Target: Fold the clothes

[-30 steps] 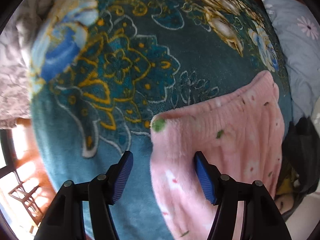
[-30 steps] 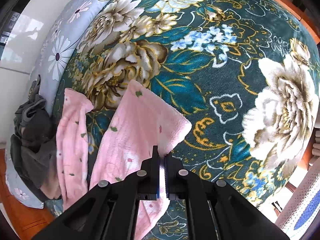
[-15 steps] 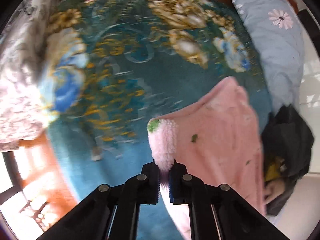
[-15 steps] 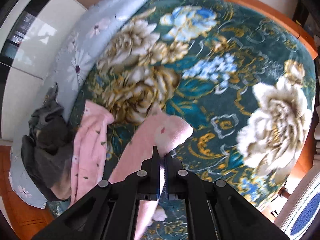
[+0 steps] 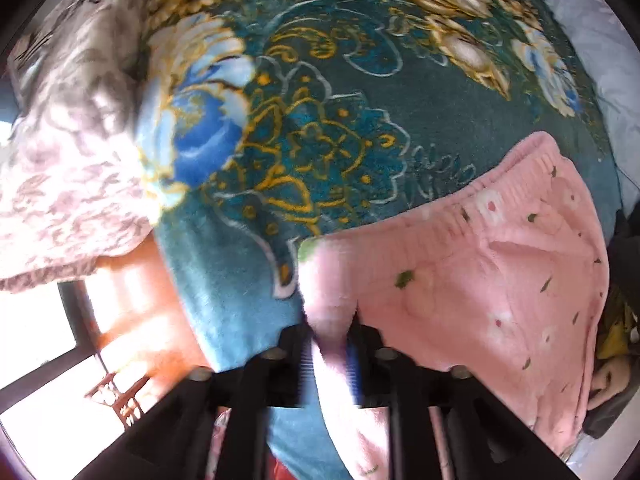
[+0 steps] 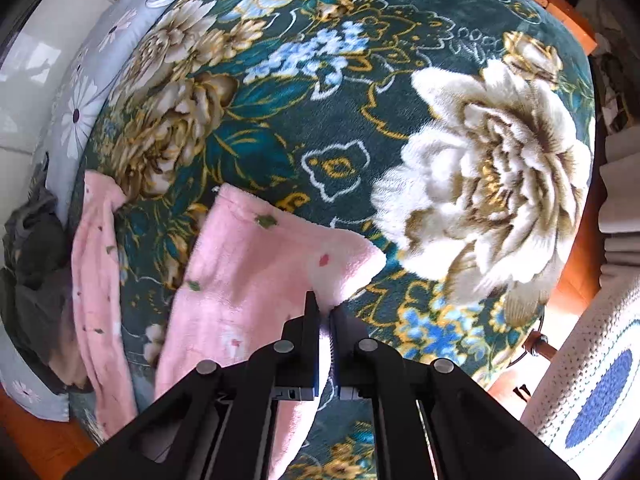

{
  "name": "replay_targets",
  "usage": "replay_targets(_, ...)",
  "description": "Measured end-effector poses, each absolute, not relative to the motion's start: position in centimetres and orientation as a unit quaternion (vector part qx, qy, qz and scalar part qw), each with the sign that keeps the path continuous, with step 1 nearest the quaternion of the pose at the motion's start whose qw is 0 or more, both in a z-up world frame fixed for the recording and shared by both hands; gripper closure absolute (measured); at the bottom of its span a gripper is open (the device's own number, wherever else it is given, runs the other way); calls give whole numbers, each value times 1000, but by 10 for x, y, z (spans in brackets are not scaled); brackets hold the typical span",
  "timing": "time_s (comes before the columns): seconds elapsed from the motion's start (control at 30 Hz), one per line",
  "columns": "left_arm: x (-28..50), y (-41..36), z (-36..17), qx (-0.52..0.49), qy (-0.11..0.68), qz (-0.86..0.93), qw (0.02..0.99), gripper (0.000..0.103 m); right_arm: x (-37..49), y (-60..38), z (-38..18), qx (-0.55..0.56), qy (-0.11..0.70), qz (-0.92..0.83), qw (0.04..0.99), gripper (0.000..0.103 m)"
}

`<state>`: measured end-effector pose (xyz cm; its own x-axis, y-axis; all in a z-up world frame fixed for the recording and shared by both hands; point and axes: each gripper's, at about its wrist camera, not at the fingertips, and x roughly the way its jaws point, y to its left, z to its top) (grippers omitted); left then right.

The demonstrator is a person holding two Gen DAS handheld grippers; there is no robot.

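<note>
The left tongs (image 5: 330, 344) are pointing down at the bed with a thick fold of the pink fleece trousers (image 5: 472, 276) sitting between their blue pads (image 5: 354, 360); their jaws are opening, and motion blur is making it unclear whether the pads are pressing the fabric. Beyond these tongs the trousers are spreading up and to the right, the gathered waistband (image 5: 508, 168) lying on the teal floral blanket (image 5: 320, 140). Further left a grey patterned cover (image 5: 68, 140) is lying at the blanket's edge.

The right tongs (image 6: 326, 316) are pinched nearly closed on the edge of one pink trouser leg (image 6: 256, 264), which is lying just ahead and to the left of them on the blanket. The other leg (image 6: 96, 264) is lying further left, apart from the first. A dark grey garment (image 6: 32, 256) is bunched past it, against a pale blue daisy-print pillow (image 6: 84, 96).
</note>
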<state>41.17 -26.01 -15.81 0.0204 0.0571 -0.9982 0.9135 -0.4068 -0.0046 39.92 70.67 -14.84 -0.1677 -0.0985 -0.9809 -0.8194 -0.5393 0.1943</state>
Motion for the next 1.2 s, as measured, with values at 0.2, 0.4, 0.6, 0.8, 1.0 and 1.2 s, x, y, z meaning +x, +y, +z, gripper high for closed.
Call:
replay_targets(0.2,400,-267,-111,585,398,-568,420,47,393,705,-88,-546,403,676,287,90)
replay_targets(0.4,343,-237,-73,552,477,-583,358,45,352,689,-43,-509,424,714,226,82)
replay_targets(0.6,291,-152,-52,538,558,-580,250,41,291,672,-74,-530,451,702,152,78)
replay_targets(0.8,277,-52,-31,553,512,-627,197,39,212,662,-158,-588,473,650,89,72)
replay_targets(1.0,309,-25,-29,561,511,-603,246,38,147,653,-216,-605,502,614,70,59)
replay_targets(1.2,348,-42,-21,524,527,-581,331,37,99,644,-247,-622,491,605,74,59)
